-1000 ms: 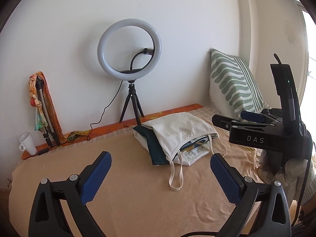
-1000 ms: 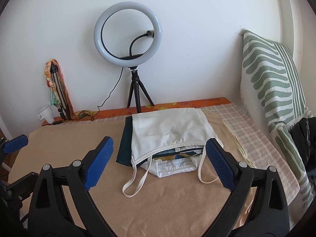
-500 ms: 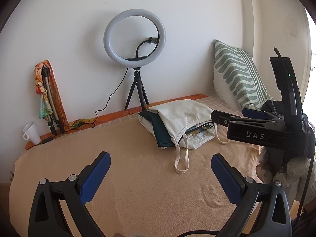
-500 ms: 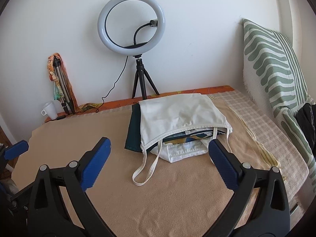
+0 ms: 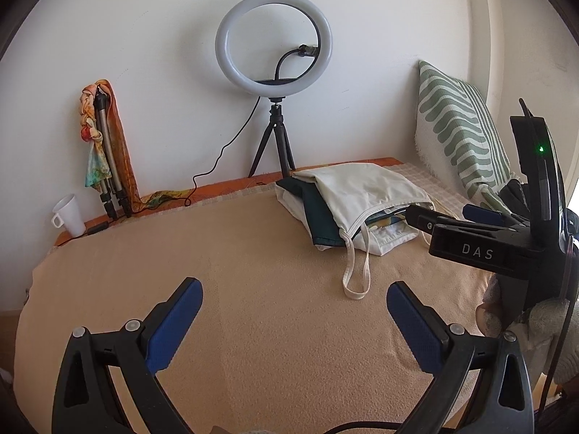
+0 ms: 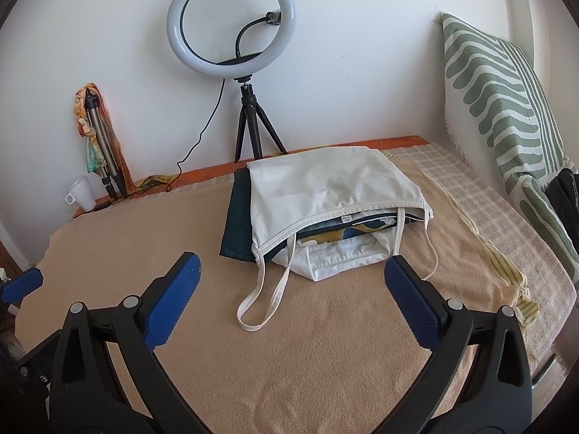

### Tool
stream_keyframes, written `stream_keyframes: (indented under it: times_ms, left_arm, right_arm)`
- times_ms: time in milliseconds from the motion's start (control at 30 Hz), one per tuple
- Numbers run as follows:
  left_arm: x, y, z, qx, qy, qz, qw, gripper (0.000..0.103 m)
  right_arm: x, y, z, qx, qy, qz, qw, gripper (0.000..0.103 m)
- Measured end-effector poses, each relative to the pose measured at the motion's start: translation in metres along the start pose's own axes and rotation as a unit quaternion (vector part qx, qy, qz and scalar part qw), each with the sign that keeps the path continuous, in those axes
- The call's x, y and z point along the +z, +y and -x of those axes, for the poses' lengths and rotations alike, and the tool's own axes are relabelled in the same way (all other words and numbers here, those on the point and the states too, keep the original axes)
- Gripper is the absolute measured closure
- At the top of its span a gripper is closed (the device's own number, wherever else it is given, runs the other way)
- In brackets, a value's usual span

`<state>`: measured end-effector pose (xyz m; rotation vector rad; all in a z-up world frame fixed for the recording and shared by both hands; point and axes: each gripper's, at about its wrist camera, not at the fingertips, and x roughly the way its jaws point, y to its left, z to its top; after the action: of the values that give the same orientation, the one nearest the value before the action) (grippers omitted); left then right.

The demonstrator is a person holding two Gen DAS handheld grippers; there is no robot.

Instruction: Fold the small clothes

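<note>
A stack of folded clothes lies at the far side of the beige blanket [image 6: 307,354]. On top is a cream strappy top [image 6: 325,188] [image 5: 362,188], its straps trailing toward me. Under it lie a dark green garment [image 6: 237,224] [image 5: 318,217] and a white piece [image 6: 336,262]. My right gripper [image 6: 289,284] is open, empty, just in front of the stack. My left gripper [image 5: 295,311] is open and empty, over bare blanket left of the stack. The right gripper's body [image 5: 481,242] shows at the right edge of the left wrist view.
A ring light on a tripod [image 6: 231,18] stands against the wall behind the stack. A folded tripod with a scarf [image 6: 97,144] and a white cup [image 6: 81,191] sit at the back left. A green striped pillow [image 6: 506,108] leans at the right, above a checked cloth [image 6: 488,209].
Both grippers have drawn back and to the left from the stack and tilted down. The clothes have not moved. Both stayed open.
</note>
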<state>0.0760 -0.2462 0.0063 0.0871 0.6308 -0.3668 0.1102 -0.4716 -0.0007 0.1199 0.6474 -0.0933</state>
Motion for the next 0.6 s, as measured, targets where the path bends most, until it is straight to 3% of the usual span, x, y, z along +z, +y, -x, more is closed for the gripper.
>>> stream_keyframes:
  times_ms: [600]
  left_arm:
    - [-0.0089, 0.0044, -0.0033, 0.002, 0.016, -0.004, 0.9999, 0.0]
  right_arm:
    - [-0.0114, 0.0078, -0.0075, -0.009, 0.011, 0.026, 1.0, 0.0]
